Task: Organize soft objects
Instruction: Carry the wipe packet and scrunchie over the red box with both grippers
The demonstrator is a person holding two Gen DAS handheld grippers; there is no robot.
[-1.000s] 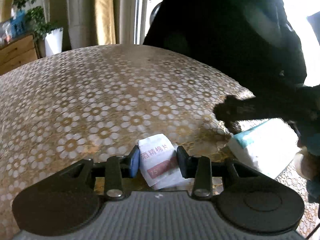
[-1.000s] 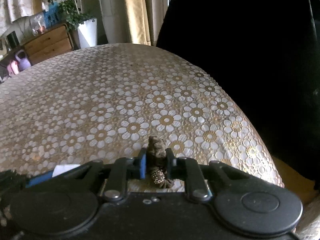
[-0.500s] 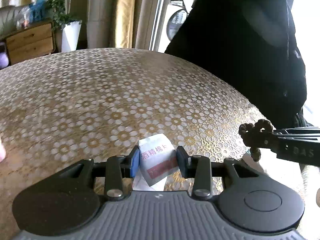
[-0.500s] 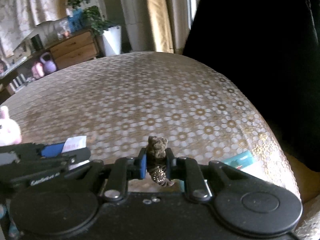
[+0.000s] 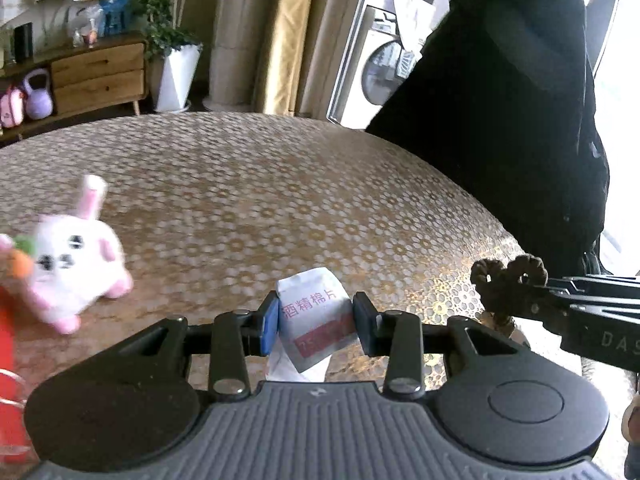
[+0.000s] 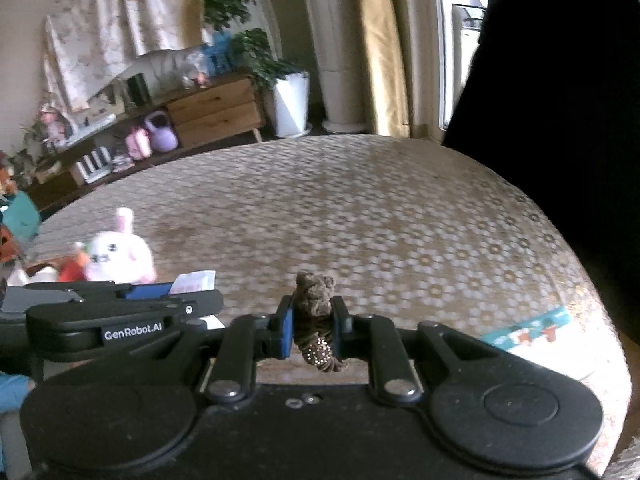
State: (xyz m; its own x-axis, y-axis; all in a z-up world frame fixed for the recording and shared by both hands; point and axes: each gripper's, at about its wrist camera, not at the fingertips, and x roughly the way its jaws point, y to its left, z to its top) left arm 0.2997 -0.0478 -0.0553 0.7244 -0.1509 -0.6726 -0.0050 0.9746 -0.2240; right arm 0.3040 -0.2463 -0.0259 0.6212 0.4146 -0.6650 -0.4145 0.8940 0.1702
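Note:
My left gripper (image 5: 316, 320) is shut on a white sachet of alcohol cotton pads (image 5: 314, 314) and holds it above the table; the sachet also shows in the right wrist view (image 6: 194, 281). My right gripper (image 6: 313, 322) is shut on a brown hair scrunchie (image 6: 316, 312), which also shows at the right in the left wrist view (image 5: 508, 280). A white and pink plush rabbit (image 5: 76, 260) with an orange carrot lies on the table at the left; it also shows in the right wrist view (image 6: 118, 254).
The table has a gold floral cloth (image 5: 280, 200). A white and teal tissue pack (image 6: 528, 330) lies at the table's right edge. Something red (image 5: 8, 360) is at the far left. A person in black (image 5: 512, 100) stands at the right. A wooden sideboard (image 6: 212, 110) stands beyond.
Both grippers have risen and turned left with their loads. The plush rabbit has come into both views at the left. The tissue pack has left the left wrist view.

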